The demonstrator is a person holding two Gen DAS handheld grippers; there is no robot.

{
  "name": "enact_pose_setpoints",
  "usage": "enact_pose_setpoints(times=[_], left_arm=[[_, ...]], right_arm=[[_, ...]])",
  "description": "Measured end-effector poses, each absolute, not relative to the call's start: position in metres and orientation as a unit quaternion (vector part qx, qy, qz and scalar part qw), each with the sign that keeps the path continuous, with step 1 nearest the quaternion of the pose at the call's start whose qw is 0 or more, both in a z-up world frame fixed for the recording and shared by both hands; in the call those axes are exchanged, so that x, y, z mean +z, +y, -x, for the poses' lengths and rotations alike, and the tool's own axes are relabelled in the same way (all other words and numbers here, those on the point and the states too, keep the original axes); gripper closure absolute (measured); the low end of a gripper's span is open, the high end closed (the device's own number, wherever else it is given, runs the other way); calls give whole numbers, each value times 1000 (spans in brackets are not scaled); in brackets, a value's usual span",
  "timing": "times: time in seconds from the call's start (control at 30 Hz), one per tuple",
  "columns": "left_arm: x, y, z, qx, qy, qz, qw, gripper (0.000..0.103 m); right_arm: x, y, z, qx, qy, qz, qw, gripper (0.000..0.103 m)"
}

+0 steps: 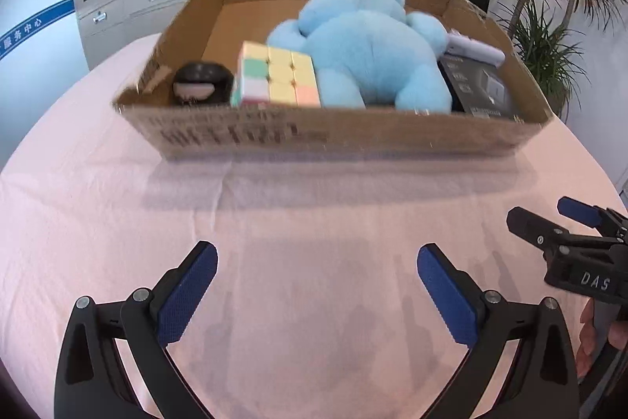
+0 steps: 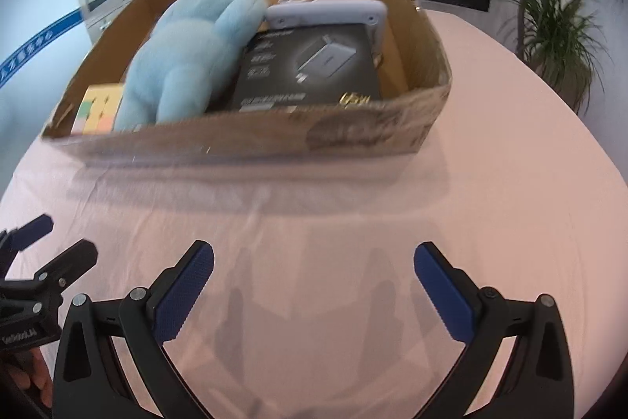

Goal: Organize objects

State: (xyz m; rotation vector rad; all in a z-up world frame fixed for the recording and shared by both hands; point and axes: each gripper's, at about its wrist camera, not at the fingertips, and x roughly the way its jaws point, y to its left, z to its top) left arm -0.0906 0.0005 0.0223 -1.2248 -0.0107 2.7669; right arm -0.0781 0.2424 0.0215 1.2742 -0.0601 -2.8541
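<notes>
- Both tongs are seen spread wide and empty: the left gripper point(image 1: 317, 264) and the right gripper point(image 2: 314, 262) are held low over the pink tablecloth point(image 1: 314, 207), nothing pinched between the blue pads.
- Set just ahead on the cloth is the shallow brown cardboard box point(image 1: 333, 136), and everything is found inside it.
- Along the near wall, a pastel puzzle cube point(image 1: 276, 79) is lodged beside a small round black object point(image 1: 202, 83); what that object is cannot be told.
- A fluffy light-blue plush bear point(image 1: 365, 46) is sprawled across the middle, touching the cube.
- Over on the right side, a flat black product box point(image 2: 310, 65) is leaned against a pale lilac case point(image 2: 325, 14) behind it.
- No loose item is seen on the cloth, so the gathering is judged largely done.
- At most some tidying inside the box may be left; that is a judgement only.
</notes>
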Motion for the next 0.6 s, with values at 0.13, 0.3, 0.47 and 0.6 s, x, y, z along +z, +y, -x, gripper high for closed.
enact_pose_setpoints(times=[0.13,0.3,0.47,0.6], left_arm=[[4,7,81,896,5,441,60,0],[-3,12,63,890,17,454,49,0],[-5,9,41,890,6,454,29,0],[-5,9,27,891,4,454,26,0]], right_arm=[[9,228,61,-900,22,-435,36,1],[4,218,38,-892,36,-447,57,1],[5,216,18,-893,27,-448,32,1],[4,214,8,-894,10,-449,-2,1]])
